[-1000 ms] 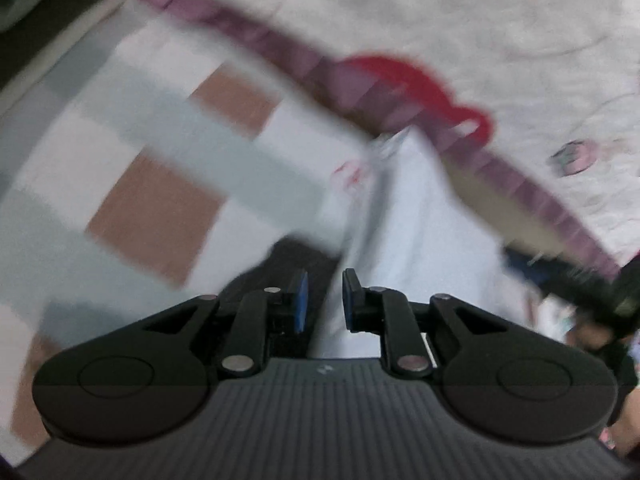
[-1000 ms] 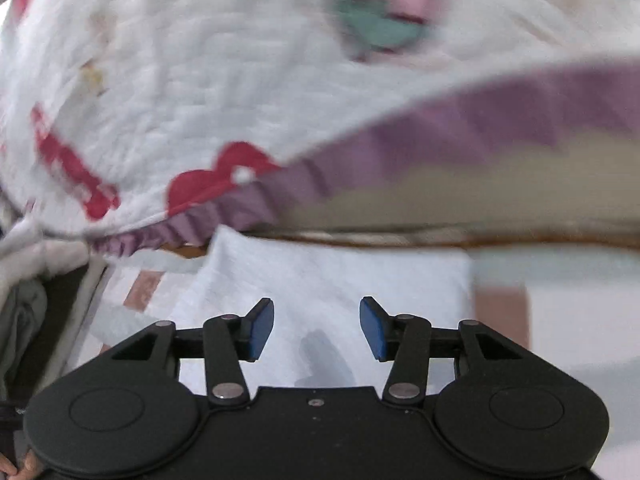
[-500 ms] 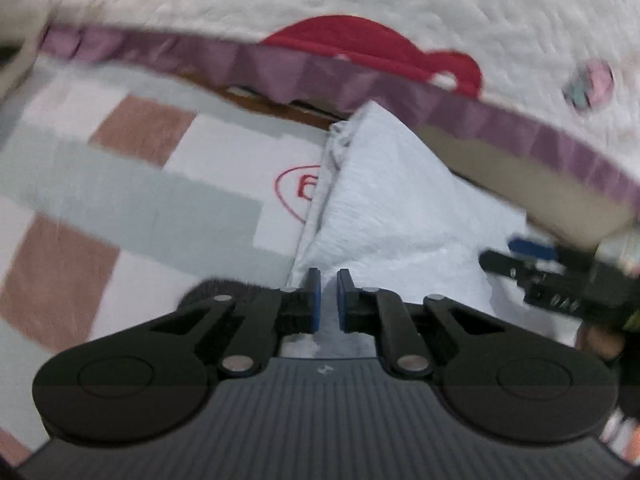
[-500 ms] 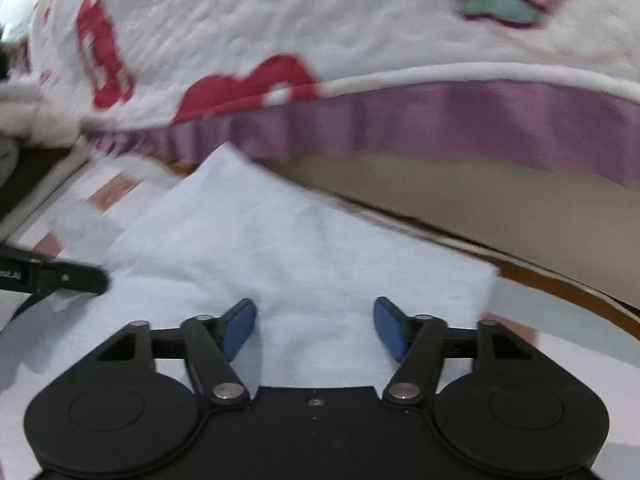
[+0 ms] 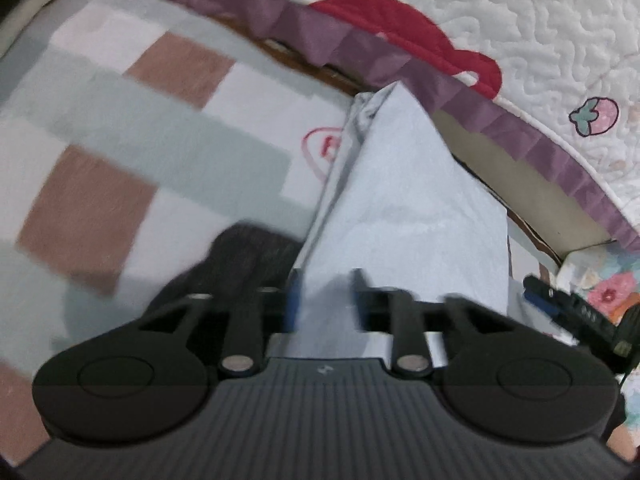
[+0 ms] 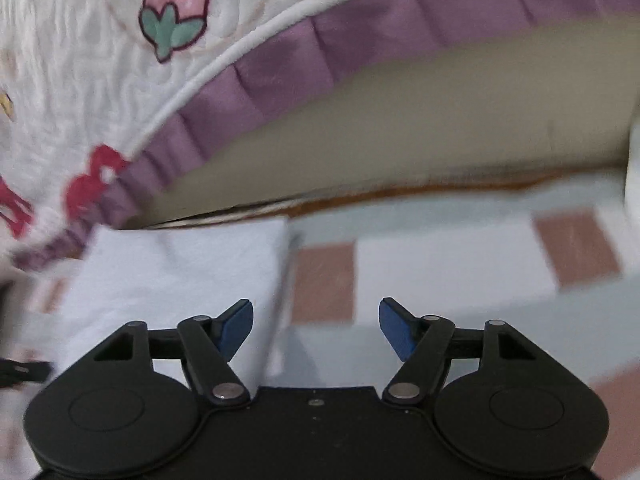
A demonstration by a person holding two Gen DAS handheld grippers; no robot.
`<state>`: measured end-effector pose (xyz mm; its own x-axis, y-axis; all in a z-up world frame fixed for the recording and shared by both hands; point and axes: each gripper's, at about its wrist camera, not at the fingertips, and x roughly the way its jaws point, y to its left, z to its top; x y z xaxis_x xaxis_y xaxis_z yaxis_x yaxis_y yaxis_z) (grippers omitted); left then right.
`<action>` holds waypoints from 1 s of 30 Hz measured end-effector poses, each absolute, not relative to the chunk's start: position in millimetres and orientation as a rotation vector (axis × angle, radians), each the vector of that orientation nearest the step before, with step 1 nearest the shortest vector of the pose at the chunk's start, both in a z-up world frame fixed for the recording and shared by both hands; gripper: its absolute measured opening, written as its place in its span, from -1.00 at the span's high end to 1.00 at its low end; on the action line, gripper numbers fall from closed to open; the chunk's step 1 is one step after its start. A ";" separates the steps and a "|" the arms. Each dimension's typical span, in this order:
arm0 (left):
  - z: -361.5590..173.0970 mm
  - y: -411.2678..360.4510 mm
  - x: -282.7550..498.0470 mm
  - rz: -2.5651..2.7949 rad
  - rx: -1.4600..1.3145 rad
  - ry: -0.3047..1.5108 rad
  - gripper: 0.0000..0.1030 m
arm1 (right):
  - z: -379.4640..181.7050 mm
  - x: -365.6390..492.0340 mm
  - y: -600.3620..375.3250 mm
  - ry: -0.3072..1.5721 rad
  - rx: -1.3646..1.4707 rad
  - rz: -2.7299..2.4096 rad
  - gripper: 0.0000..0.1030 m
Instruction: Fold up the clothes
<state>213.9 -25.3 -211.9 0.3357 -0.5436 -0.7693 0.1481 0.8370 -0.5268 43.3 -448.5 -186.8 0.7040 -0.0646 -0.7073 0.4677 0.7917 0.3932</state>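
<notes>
Cloth [image 5: 404,208], pale blue-white, folded, lies on a checked mat [image 5: 132,128] of grey, brown and white squares. Far end of cloth sits just below the purple frill [image 5: 400,68] of a white quilt [image 5: 552,24] with strawberry and red prints. Beige panel [image 6: 420,120] shows under the frill.

Left gripper [image 5: 325,300]: jaws opening, near edge of cloth between them; blurred, pads look apart from the fabric. Dark patch just left of cloth, beside the left finger; cannot tell what it is.

Right gripper [image 6: 316,326]: jaws opening, spread wide, nothing between them but mat. Its left finger [image 6: 236,326] hangs over the right edge of the cloth [image 6: 180,272]; right finger over bare mat [image 6: 452,268]. In the left view the right gripper [image 5: 576,316] shows at the right margin, just beside the cloth.
</notes>
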 end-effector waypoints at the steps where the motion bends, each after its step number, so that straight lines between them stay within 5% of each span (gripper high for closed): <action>1: -209.7 -19.1 209.6 -0.471 -0.401 1.150 0.12 | -188.6 32.9 -445.5 0.740 0.659 -0.286 -0.44; 6: -197.8 7.8 190.4 -0.497 -0.426 1.127 0.01 | -199.5 1.8 -418.7 0.777 0.848 -0.199 -0.45; 12: -197.3 -0.8 159.9 -0.384 -0.031 1.095 0.07 | -210.4 -30.3 -384.5 0.814 1.021 -0.121 -0.45; 16: -191.2 10.9 152.2 -0.329 -0.021 1.065 0.07 | -216.8 -49.3 -362.8 0.834 1.136 -0.064 -0.46; 25: -154.6 -33.6 108.6 -0.633 0.049 0.820 0.01 | -227.0 -53.7 -335.0 0.866 1.284 0.033 -0.43; 26: -154.0 -44.1 102.9 -0.689 0.078 0.801 0.00 | -227.1 -50.2 -335.2 0.869 1.300 0.035 -0.22; 28: -154.2 -62.9 90.0 -0.794 0.140 0.770 -0.01 | -223.7 -44.6 -336.0 0.861 1.309 0.047 0.50; 30: -156.7 -79.7 74.4 -0.881 0.224 0.756 -0.07 | -215.1 -40.2 -337.7 0.841 1.293 0.061 0.67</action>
